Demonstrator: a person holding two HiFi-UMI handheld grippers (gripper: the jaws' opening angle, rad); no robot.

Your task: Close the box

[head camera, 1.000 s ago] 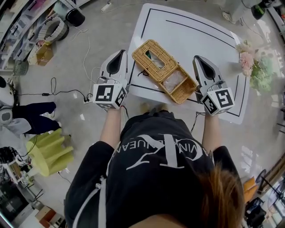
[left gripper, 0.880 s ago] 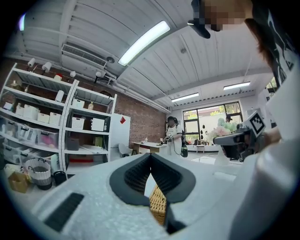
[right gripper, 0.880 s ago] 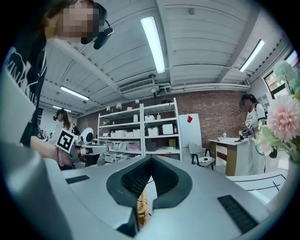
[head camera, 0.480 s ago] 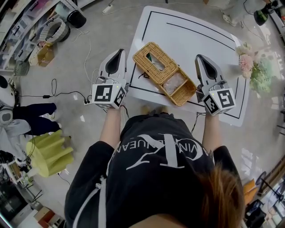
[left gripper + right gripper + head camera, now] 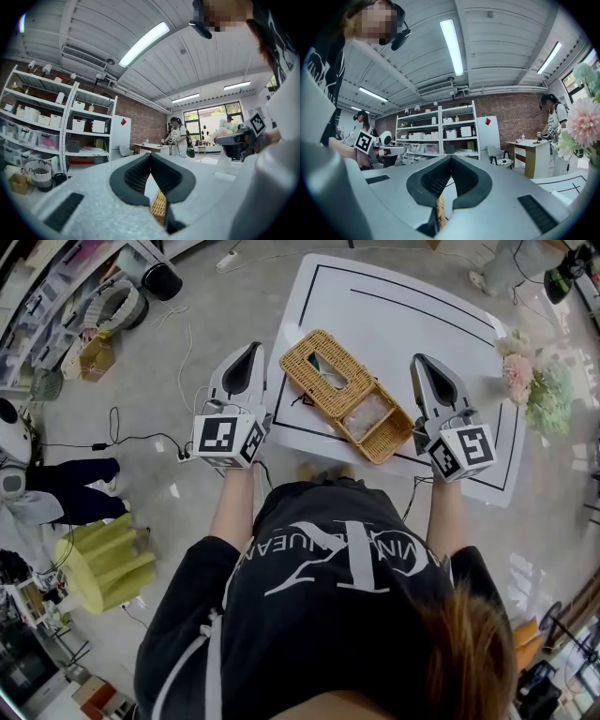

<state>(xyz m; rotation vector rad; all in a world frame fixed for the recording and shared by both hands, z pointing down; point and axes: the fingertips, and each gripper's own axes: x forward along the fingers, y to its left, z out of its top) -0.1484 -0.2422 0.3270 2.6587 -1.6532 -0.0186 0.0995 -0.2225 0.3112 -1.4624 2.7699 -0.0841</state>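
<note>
Head view: left gripper (image 5: 252, 351), right gripper (image 5: 420, 362), both pressed together, flanking wicker box (image 5: 345, 395) as before.

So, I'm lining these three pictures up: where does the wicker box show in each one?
Head view: the wicker box sits upper centre, on the white table.
Left gripper view: a strip of it shows low centre.
Right gripper view: only a thin sliver shows, low centre.
Shared landmark: the pink flowers, to the right of the box in all three.
</note>
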